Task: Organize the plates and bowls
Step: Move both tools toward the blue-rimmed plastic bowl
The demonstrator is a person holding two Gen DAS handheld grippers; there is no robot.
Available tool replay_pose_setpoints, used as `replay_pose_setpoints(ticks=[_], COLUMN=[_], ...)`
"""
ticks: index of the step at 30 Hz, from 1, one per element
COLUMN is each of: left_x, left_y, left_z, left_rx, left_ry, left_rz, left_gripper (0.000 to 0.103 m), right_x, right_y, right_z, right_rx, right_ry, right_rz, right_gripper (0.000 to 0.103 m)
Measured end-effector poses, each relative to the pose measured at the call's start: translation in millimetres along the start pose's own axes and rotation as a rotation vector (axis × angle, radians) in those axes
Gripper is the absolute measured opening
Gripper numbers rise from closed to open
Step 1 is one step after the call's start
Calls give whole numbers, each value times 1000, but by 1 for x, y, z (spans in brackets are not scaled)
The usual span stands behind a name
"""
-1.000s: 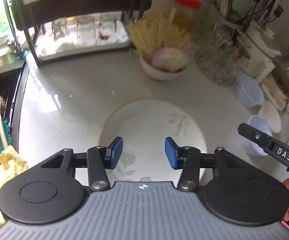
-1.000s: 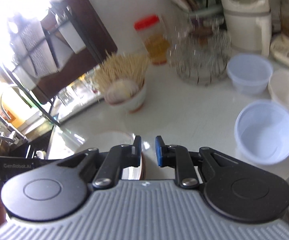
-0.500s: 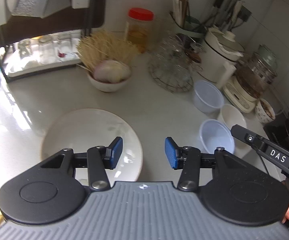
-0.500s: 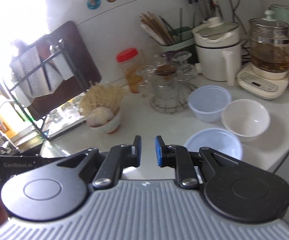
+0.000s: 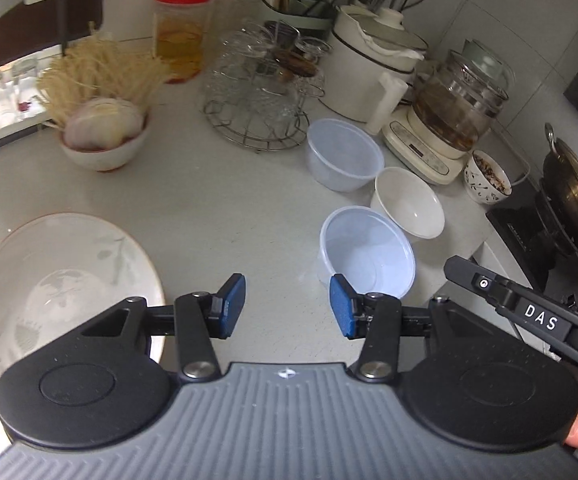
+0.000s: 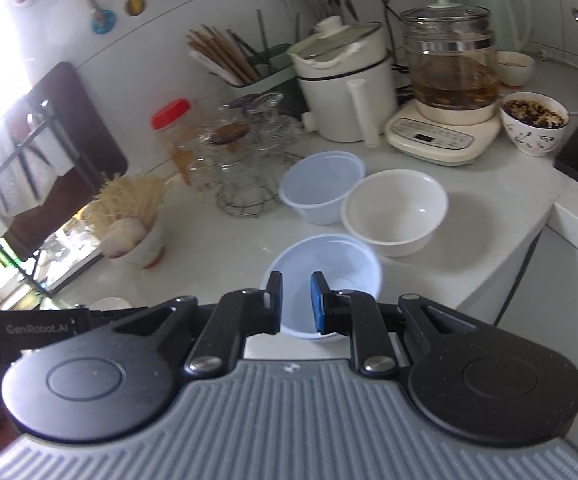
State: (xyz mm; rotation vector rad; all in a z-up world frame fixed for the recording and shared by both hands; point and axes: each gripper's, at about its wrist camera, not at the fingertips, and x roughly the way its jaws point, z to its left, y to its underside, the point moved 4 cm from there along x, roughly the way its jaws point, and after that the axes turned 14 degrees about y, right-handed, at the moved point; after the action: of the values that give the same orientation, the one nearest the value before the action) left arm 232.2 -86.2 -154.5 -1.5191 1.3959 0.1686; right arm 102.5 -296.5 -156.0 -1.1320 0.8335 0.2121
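Left gripper (image 5: 287, 306) wide open, empty, above counter (image 5: 229, 208) between plate (image 5: 49, 280) and plastic bowl (image 5: 369, 256). Right gripper (image 6: 295, 302) narrowly parted, empty, over that bowl

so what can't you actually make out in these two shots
- Nearest clear plastic bowl: the right claw covers its near rim in the right wrist view, so contact is unclear.
- Floral plate: near edge hidden behind the left claw body in the left wrist view.
- Drying rack: washed out by window glare in the right wrist view.
- Pan: cut off at the left wrist view's right edge.
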Motion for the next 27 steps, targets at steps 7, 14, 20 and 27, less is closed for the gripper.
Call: replay_pose_setpoints(ticks=[7,14,20,27], left_x=[34,72,96,116], left_y=[-12,-22,-24,-26], left_z=[-1,3,7,7], left_rx=[-7,-12,-32,-42], left_ry=[12,3,20,30], left_rz=[20,66,102,134], left_gripper=[53,53,54,55], right_x=[22,56,74,93], right_y=[-9,-22,-20,-17], right_z=[-16,-29,-33,-36], right_rx=[12,30,50,47], right_ry=[20,53,42,63], right_rz=[10,54,89,133], right_gripper=[19,19,47,46])
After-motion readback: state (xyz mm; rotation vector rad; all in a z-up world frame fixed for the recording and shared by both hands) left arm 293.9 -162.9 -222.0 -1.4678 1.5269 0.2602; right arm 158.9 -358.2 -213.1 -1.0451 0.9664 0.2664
